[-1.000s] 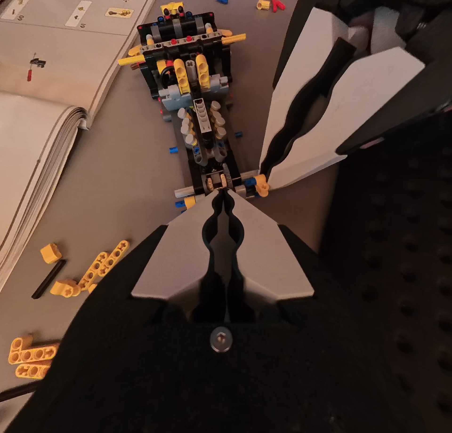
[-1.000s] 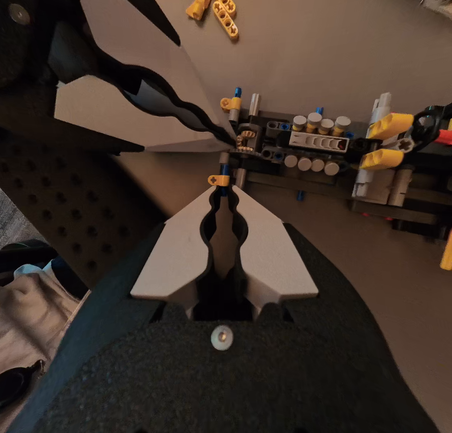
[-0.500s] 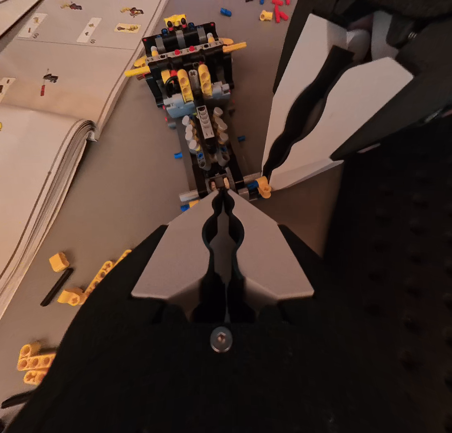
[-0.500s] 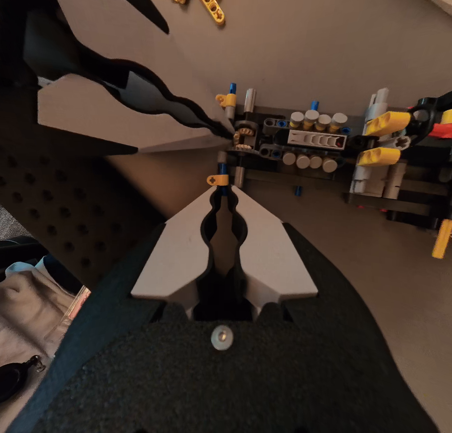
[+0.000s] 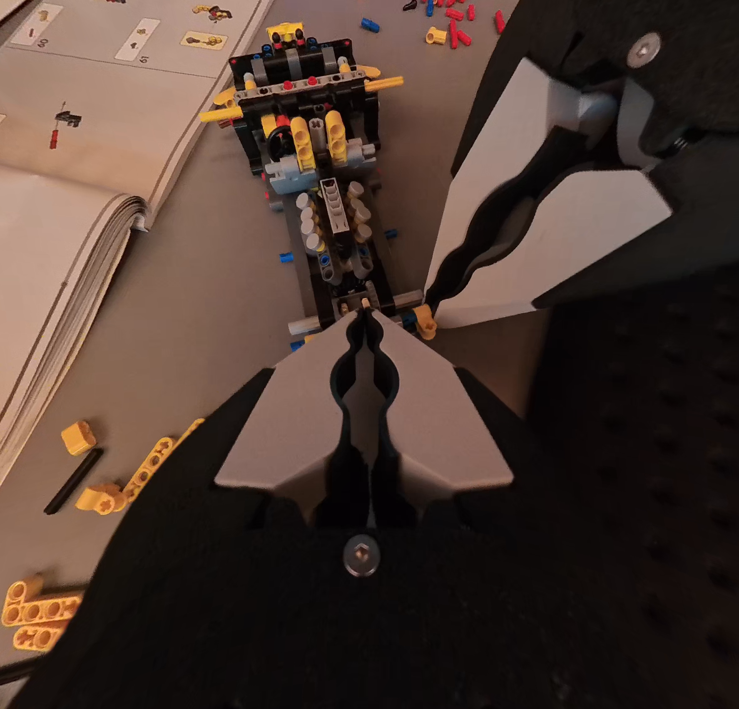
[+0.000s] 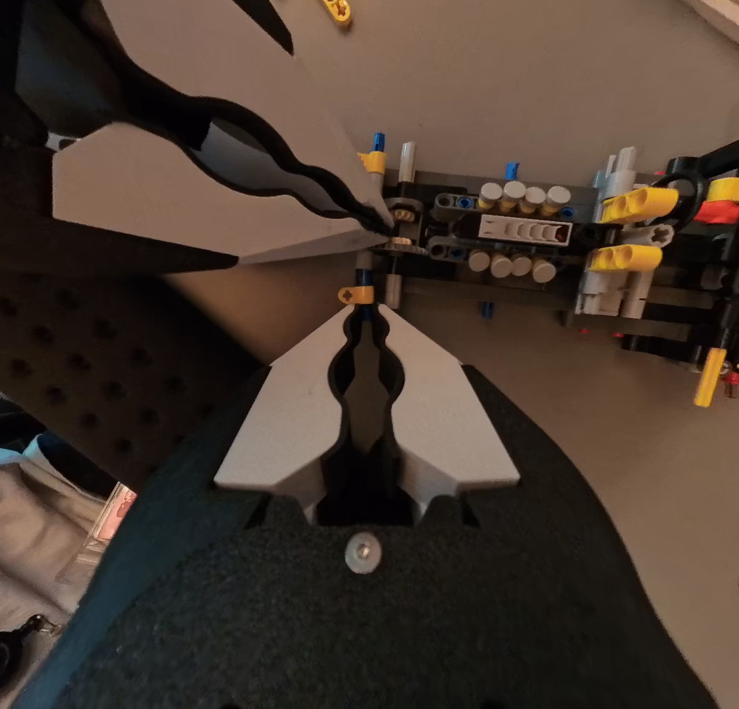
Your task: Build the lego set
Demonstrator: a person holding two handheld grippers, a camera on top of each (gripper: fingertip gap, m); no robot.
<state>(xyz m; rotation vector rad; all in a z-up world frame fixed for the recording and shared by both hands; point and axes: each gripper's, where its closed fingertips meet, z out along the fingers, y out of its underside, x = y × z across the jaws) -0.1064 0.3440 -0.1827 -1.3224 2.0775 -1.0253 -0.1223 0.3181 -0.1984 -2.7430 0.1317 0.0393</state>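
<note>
The half-built chassis (image 5: 320, 177) lies on the table (image 5: 192, 289) with its long axis running from 12 o'clock down to 6 o'clock in the left wrist view, its near end meeting both tools. The left gripper (image 5: 364, 313) comes in from 6 o'clock along that axis, jaws nearly together, tips at the tan gear (image 5: 364, 302); whether it actually pinches the gear is hard to tell. The right gripper (image 6: 366, 309) arrives square to the axis, at 3 o'clock of that end, jaws narrow around the blue axle (image 6: 364, 279) carrying the yellow connector (image 6: 356, 294). The axle lies crosswise to the chassis, so the right gripper is nearer it and any push goes straight along its own fingers.
</note>
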